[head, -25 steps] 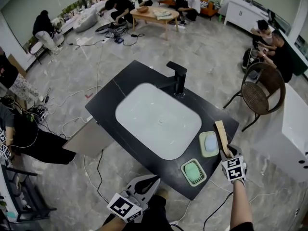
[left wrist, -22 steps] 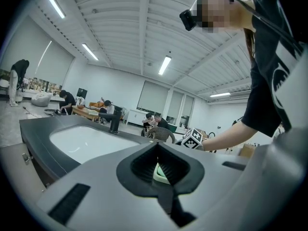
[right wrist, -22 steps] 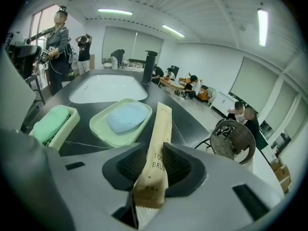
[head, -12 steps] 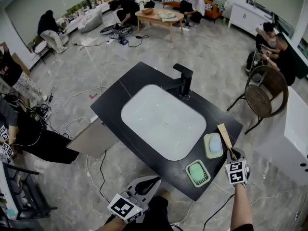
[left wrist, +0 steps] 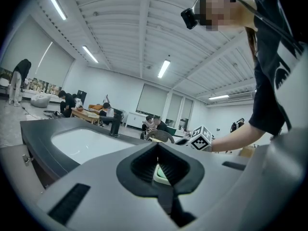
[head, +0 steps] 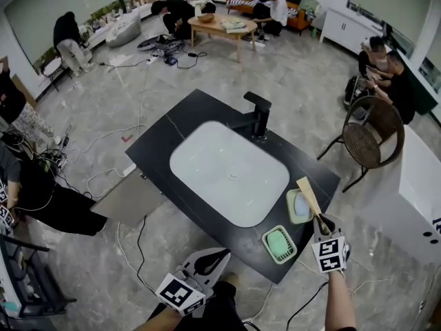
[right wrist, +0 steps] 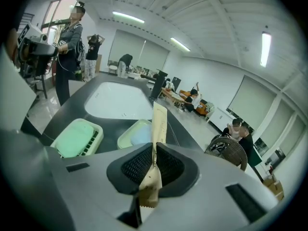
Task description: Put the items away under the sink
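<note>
Tan strip (right wrist: 159, 121) (thin, gripped by one end) in the just-closed right hand-held gripper (right wrist: 154, 165) likely needed firm, steady lifting.

A flat tan paper strip (head: 307, 193) is pinched near its lower end in the right hand-held gripper (head: 321, 221), whose jaws have just closed on it. It slants up and away, with its free end reaching over the blue soap dish (head: 300, 205). That pale green tray holds a light blue bar and lies flat by the right-hand edge of the table (head: 165, 140), and the green soap dish (head: 278, 245), slotted and carrying a mint bar, lies just beside it toward the near corner.
</note>
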A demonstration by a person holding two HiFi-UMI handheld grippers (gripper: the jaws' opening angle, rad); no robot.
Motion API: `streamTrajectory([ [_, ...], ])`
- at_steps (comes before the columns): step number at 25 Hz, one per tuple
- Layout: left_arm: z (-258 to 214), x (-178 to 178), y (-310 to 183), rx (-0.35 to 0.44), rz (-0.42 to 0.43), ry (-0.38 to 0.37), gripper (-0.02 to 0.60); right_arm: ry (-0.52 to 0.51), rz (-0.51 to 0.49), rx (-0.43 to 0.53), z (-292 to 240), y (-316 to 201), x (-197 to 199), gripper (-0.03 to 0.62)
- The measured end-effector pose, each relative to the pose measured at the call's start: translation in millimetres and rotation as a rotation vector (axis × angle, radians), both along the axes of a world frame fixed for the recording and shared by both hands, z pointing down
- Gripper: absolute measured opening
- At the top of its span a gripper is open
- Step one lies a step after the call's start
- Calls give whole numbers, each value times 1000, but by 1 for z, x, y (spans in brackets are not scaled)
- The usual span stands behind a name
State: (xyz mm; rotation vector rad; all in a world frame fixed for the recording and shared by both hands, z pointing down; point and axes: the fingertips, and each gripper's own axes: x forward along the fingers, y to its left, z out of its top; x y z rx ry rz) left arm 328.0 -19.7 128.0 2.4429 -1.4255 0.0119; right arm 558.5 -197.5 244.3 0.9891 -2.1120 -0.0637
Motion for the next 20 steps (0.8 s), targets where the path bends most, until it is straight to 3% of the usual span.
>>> streamTrajectory([
  [13,-1,-31,7,21,-47,15,7,-64,-183,5,-36,74,-90,46],
  [20,-4,-78,11,56,-56,53,6,-68,-233,-1,-43,117,-167,46],
])
